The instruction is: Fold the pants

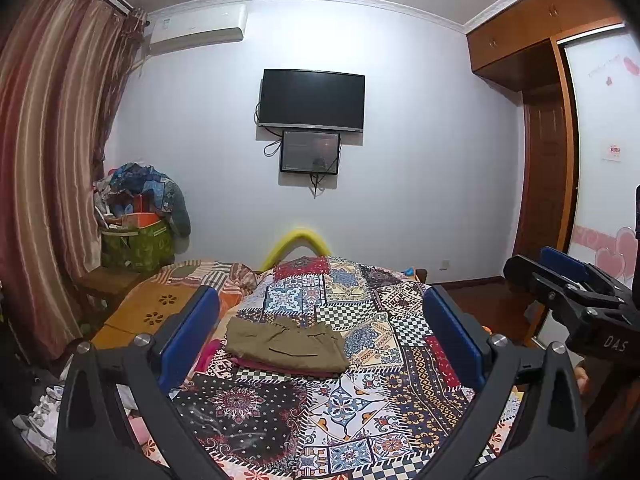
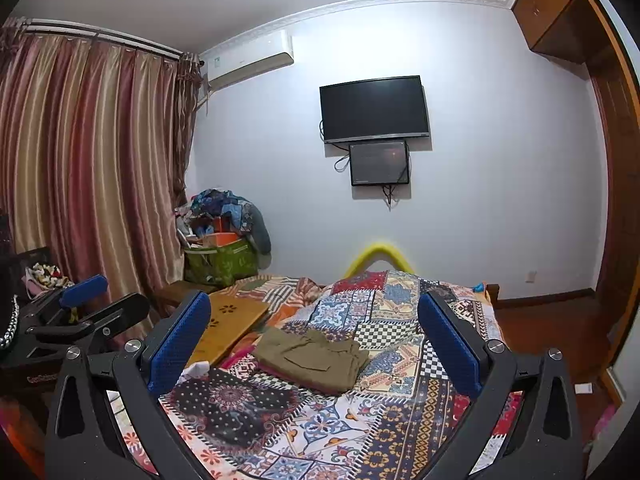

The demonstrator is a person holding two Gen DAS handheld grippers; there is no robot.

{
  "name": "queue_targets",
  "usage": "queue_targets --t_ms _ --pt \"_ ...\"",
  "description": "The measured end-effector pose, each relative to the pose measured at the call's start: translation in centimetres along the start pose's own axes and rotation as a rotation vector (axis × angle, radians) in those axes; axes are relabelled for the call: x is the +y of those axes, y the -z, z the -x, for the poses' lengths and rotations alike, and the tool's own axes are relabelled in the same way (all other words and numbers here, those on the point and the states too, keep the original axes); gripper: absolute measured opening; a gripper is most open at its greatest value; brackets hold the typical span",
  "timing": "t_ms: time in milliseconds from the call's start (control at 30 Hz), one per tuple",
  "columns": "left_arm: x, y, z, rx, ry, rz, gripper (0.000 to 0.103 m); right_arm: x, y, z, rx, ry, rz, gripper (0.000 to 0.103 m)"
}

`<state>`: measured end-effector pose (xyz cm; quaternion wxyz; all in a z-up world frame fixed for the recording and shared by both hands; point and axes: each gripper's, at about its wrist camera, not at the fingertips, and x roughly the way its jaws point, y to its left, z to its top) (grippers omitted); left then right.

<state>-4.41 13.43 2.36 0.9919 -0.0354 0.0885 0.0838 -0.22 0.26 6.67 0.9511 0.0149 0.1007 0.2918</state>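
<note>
**Pants folded on bed, both tongs empty**

Olive pants (image 1: 286,345) lie at 12 o'clock of the left gripper (image 1: 318,334), folded on a magenta garment (image 1: 280,369) on the patchwork bedspread (image 1: 360,400). Left gripper and right gripper (image 2: 316,338) are both spread wide, holding nothing. Fabric looks light, limp, wrinkle-prone; I'd pinch a folded edge or corner, not the middle.

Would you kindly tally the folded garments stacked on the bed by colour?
Olive-brown folded pants: 1
Dark red folded garment beneath them: 1
Total: 2
Both lie on the patchwork bedspread; neither open gripper, left or right, touches them.
</note>
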Motion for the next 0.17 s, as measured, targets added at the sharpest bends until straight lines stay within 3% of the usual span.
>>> queue_targets --t_ms 167 --pt "-0.04 0.15 -0.09 0.005 0.002 0.004 0.103 -0.14 0.1 -0.01 0.003 0.003 -0.002 0.103"
